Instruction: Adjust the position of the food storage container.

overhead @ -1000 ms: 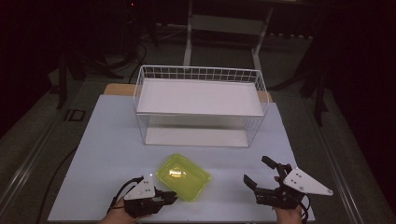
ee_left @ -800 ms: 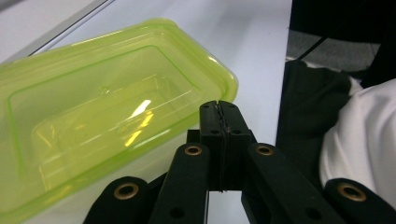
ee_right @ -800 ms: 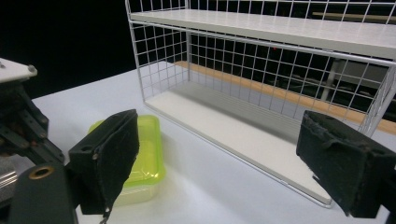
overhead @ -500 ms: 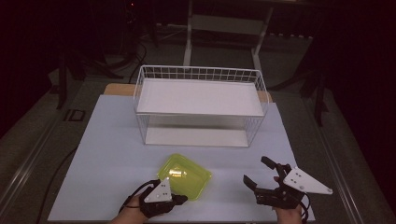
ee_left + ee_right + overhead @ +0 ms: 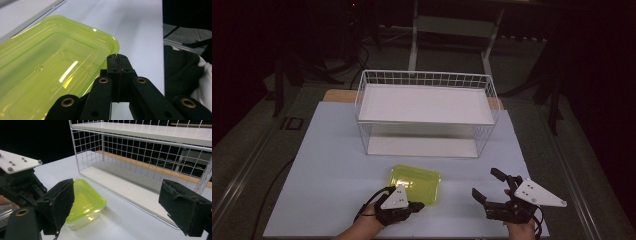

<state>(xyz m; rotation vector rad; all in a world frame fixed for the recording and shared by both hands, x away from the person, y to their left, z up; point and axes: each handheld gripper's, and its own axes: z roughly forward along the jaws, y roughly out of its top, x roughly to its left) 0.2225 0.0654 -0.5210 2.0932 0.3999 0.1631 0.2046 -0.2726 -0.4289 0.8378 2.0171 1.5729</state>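
While the yellow-green container (image 5: 415, 184) lies on the white table (image 5: 327, 165) near the middle of its near edge, the left gripper (image 5: 418, 205) sits at the container's near side, close to that same edge. From the left gripper view its two black jaws are pressed flat together with nothing between them, their tip just beside the container's (image 5: 47, 72) rounded corner; whether they actually touch the rim cannot be told. The container is translucent, with a stepped lid that catches a streak of light, and it rests flat on the table.

Toward the near right corner of the table, the right gripper (image 5: 492, 187) is held well apart from the container, its jaws spread wide and holding nothing. Seen in the right gripper view, the two padded jaws frame the scene: the container (image 5: 85, 202) lies beside the left pad, and the left gripper (image 5: 17, 182) with its pale top plate stands behind it.

Beyond the container, toward the far edge of the table, stands a white wire rack (image 5: 427, 80) with an upper shelf and a lower shelf. The container lies just in front of the rack's lower shelf, apart from it.
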